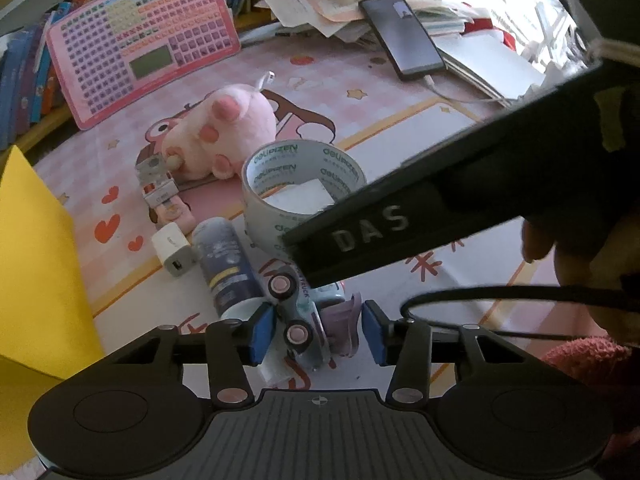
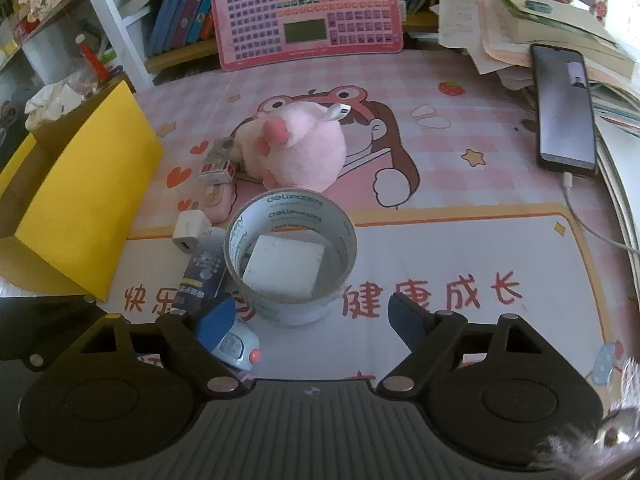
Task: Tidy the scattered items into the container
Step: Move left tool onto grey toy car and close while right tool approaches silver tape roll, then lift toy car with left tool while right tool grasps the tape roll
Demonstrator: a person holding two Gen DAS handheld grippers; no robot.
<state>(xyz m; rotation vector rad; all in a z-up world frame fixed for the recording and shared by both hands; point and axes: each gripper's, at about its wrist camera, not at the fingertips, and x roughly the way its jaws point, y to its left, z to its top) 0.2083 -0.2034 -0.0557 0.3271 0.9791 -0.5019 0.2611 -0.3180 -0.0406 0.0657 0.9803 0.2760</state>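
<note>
Grippers both stood open: left gripper [image 1: 318, 330] straddled the toy car [image 1: 304, 316] unclamped, right gripper [image 2: 312, 320] faced the tape roll [image 2: 291, 256], empty.

One plush pig [image 2: 298, 148], one tape roll [image 2: 290, 258], one charger [image 2: 191, 232], one toy car [image 1: 304, 312] — one yellow box [image 2: 84, 208].

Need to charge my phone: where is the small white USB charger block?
In both views the white USB charger block lies left of the tape roll, between the yellow box and the dark tube.
</note>
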